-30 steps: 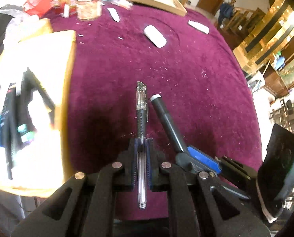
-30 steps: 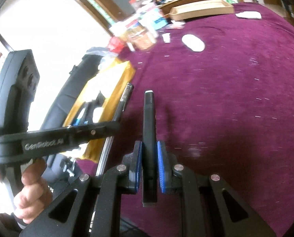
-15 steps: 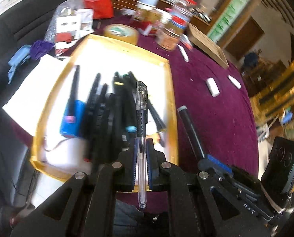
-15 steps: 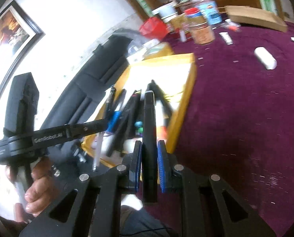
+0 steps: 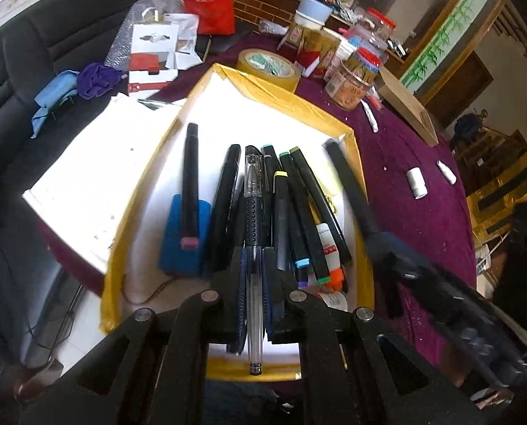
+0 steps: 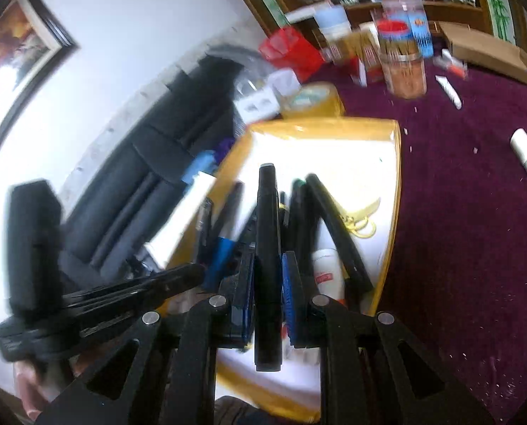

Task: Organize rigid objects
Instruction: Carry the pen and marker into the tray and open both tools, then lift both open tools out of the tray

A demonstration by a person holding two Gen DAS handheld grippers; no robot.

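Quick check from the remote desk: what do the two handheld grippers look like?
Both are matte black with triangular cut-outs and silver pivot pins. The left gripper and right gripper have blue ribbed finger pads. The left one's handle carries a black boxy module.

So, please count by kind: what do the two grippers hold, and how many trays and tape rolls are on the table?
clear gel pen, in the left gripper: 1
black marker, in the right gripper: 1
yellow-rimmed tray: 1
roll of yellowish tape: 1
Total: 4
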